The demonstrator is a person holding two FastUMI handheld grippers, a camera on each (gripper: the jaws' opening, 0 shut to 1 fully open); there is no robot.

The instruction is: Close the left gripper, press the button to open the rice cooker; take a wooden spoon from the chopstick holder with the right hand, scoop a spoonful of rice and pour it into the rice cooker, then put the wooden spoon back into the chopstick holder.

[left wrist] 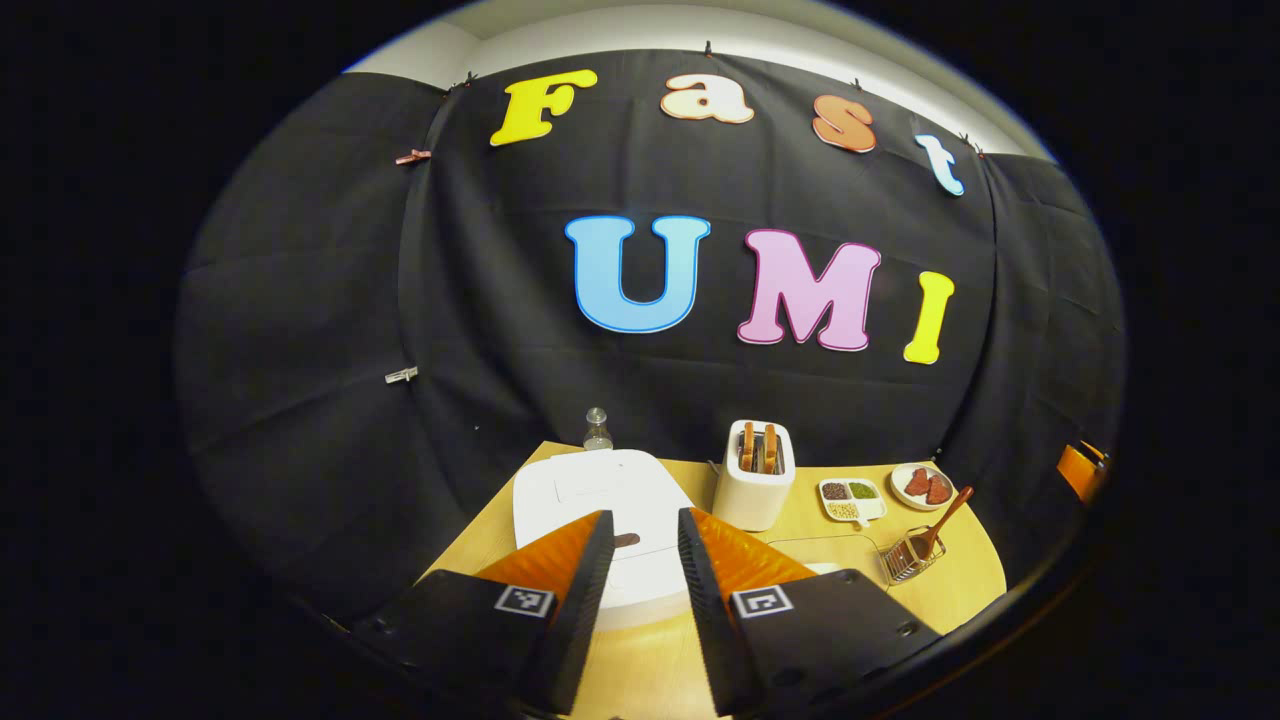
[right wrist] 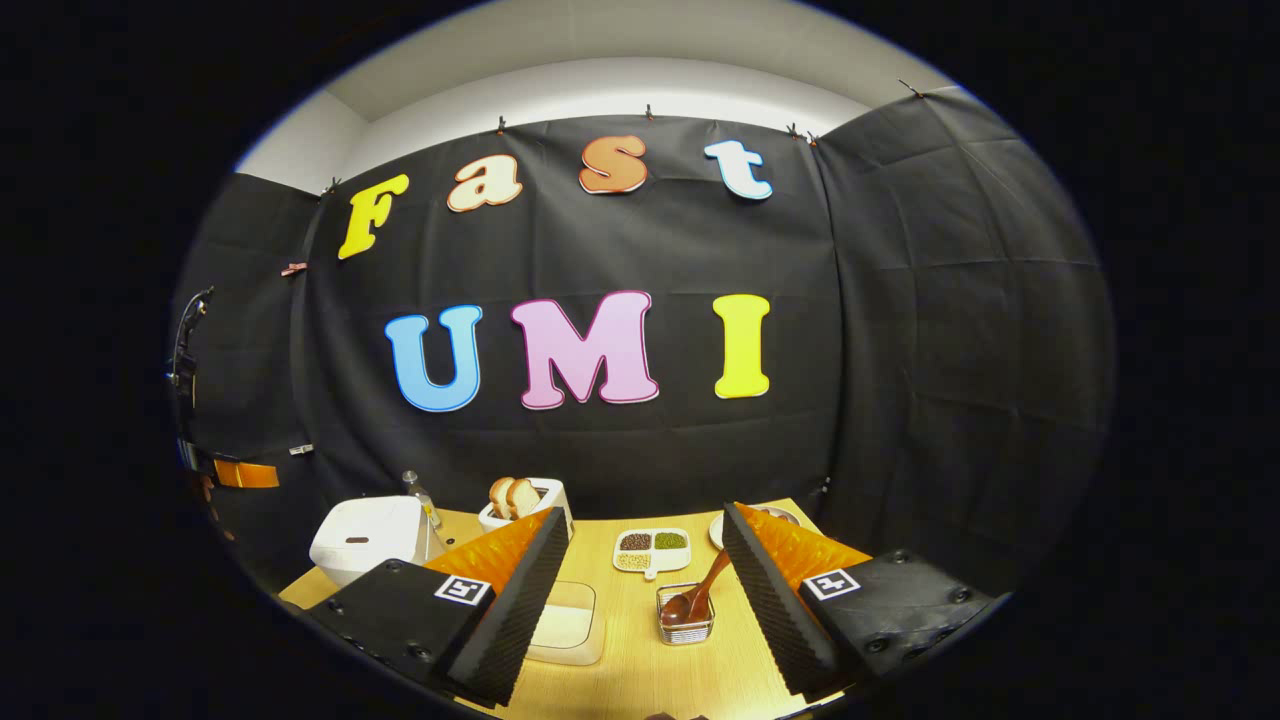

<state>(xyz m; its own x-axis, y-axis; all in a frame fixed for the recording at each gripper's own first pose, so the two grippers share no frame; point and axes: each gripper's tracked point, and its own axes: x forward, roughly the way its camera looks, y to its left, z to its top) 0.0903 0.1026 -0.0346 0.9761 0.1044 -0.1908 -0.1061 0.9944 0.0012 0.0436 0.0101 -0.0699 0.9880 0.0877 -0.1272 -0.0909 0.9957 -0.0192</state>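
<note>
Two grippers, both spread, gripping nothing | left gripper above wooden table, rice cooker lid down just ahead between its fingers | right gripper: wooden spoon standing in chopstick holder ahead between fingers; rice tray beside left finger; cooker far left.
</note>
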